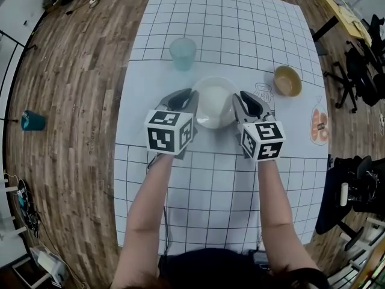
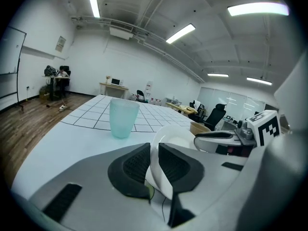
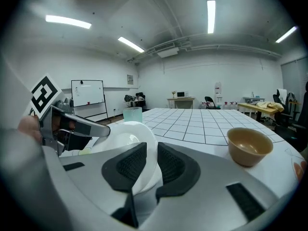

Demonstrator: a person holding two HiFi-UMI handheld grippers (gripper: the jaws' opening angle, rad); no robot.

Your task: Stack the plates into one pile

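Observation:
A white plate (image 1: 214, 101) hangs low over the gridded white table mat (image 1: 240, 29), held between both grippers. My left gripper (image 1: 192, 101) is shut on its left rim; in the left gripper view the rim (image 2: 156, 153) stands upright between the dark pads. My right gripper (image 1: 239, 104) is on the opposite rim, and in the right gripper view the white edge (image 3: 151, 153) fills the gap between its pads. A small pale green sliver (image 2: 150, 191) shows under the plate; I cannot tell what it is.
A translucent teal cup (image 1: 182, 53) stands just behind the plate. A tan bowl (image 1: 287, 80) sits to the right, beside a jar outline (image 1: 263, 92) drawn on the mat. An orange picture (image 1: 319, 125) lies near the mat's right edge. Office chairs (image 1: 361, 71) stand at the right.

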